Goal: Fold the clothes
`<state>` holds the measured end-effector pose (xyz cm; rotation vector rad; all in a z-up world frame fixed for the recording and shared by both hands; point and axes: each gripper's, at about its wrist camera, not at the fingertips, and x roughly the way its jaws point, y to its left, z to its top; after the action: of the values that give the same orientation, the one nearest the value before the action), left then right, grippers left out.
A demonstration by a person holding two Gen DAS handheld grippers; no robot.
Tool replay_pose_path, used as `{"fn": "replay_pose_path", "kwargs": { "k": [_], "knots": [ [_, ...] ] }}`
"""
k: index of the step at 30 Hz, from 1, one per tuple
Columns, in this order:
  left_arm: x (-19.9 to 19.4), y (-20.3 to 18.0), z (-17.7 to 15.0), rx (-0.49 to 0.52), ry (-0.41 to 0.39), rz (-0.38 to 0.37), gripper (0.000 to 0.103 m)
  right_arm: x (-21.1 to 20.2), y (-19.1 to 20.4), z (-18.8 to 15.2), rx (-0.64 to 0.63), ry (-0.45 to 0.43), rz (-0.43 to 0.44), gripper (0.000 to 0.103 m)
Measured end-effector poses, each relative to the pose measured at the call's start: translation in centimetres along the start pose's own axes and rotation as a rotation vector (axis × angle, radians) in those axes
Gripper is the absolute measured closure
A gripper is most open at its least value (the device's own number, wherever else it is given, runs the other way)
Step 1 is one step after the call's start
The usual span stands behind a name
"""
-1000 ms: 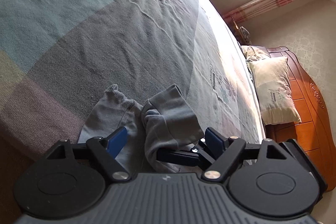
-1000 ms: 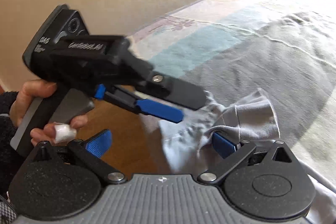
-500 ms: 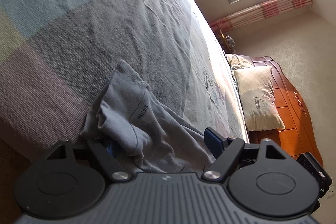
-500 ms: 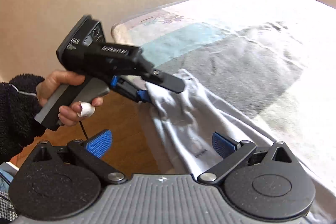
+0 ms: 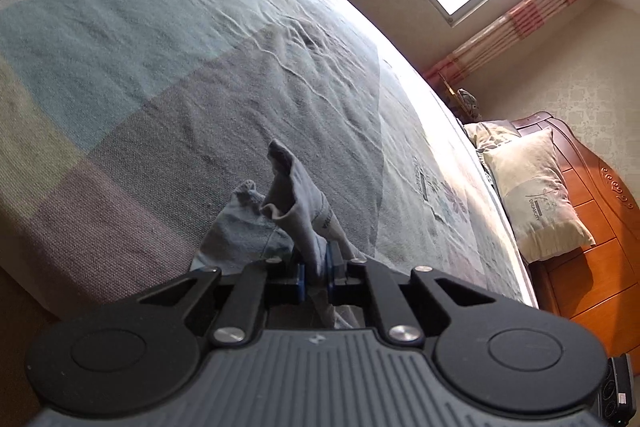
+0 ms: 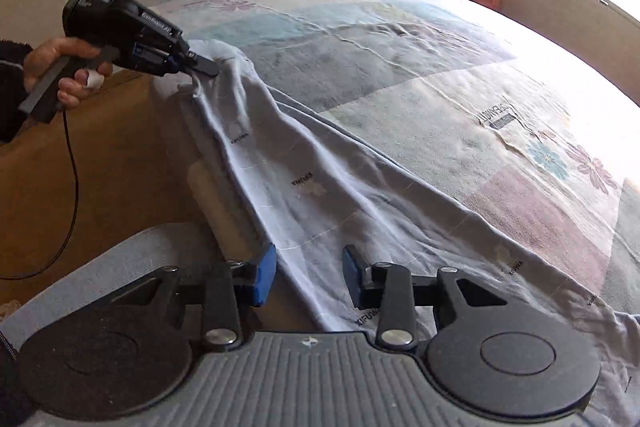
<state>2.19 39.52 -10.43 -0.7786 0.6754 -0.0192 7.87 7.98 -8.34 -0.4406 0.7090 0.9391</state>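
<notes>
the grey garment (image 6: 304, 187) lies along the near edge of the bed (image 6: 400, 75), stretched in a loose band between the two grippers, with part of it hanging over the side. the left gripper (image 5: 315, 277) is clenched on one end of the cloth, and a bunch of fabric stands up out of its blue pads. the right gripper (image 6: 309, 279) is closing, with the other end of the garment between its fingers (image 6: 262, 277), but the pads do not press on the cloth yet.

what could go wrong: if the right gripper closes on only one thin layer or on the very edge, the fabric may slip out when the person lifts and spreads it. the left grip holds a crumpled bunch, not a clear corner, so i think the garment may open twisted, and the fold would come out uneven. the hanging part could also drag the cloth off the bed if one side lets go. i cannot tell well which part of the garment each gripper has, because the folds hide the seams.

compared with one second ago, the left gripper was open with the cloth lying loose in front of it; now it is closed on it. the right gripper was fully open and close to the left one; now it is well apart from it, and the garment is pulled long between them.
</notes>
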Motion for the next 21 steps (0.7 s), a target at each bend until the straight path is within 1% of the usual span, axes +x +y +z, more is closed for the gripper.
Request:
{"fn": "replay_pose_path", "kwargs": {
  "k": [3, 5, 6, 7, 9, 11, 13, 14, 15, 17, 18, 21],
  "knots": [
    [-0.3, -0.9, 0.7, 0.019, -0.007, -0.006, 0.095, 1.6, 1.7, 0.8, -0.075, -0.008, 0.018, 0.061],
    [-0.3, -1.1, 0.9, 0.021, -0.009, -0.007, 0.095, 3.2, 2.7, 1.5, -0.123, -0.001, 0.017, 0.065],
    [-0.3, -1.3, 1.0, 0.022, -0.011, -0.007, 0.095, 4.1, 3.2, 1.8, -0.143, 0.009, 0.012, 0.078],
    [-0.5, -1.2, 0.9, 0.015, -0.015, -0.009, 0.095, 4.9, 3.6, 2.0, -0.16, 0.025, 0.004, 0.101],
    [-0.9, -0.6, 0.6, -0.006, -0.036, -0.023, 0.095, 5.3, 3.8, 2.5, -0.181, 0.037, 0.027, 0.101],
    [-0.3, 0.7, -0.1, -0.038, -0.005, 0.002, 0.094, 5.2, 3.9, 2.9, -0.197, 0.042, 0.064, 0.1],
    [0.6, 1.9, -0.8, -0.079, 0.033, 0.035, 0.094, 5.0, 3.2, 3.7, -0.171, 0.034, 0.119, 0.095],
    [1.0, 2.6, -1.3, -0.1, 0.046, 0.033, 0.094, 4.8, 2.8, 4.2, -0.152, 0.029, 0.149, 0.093],
    [1.0, 2.9, -1.5, -0.113, 0.043, 0.021, 0.094, 4.7, 2.3, 4.7, -0.137, 0.019, 0.169, 0.091],
    [1.0, 3.4, -1.8, -0.132, 0.037, -0.003, 0.094, 4.7, 1.2, 6.2, -0.12, -0.008, 0.18, 0.091],
    [1.1, 3.5, -1.9, -0.132, 0.039, -0.004, 0.094, 5.1, 0.6, 7.3, -0.122, -0.02, 0.172, 0.091],
    [1.3, 3.7, -2.1, -0.125, 0.046, -0.014, 0.094, 7.6, -0.7, 10.8, -0.142, -0.04, 0.147, 0.091]
  ]
}}
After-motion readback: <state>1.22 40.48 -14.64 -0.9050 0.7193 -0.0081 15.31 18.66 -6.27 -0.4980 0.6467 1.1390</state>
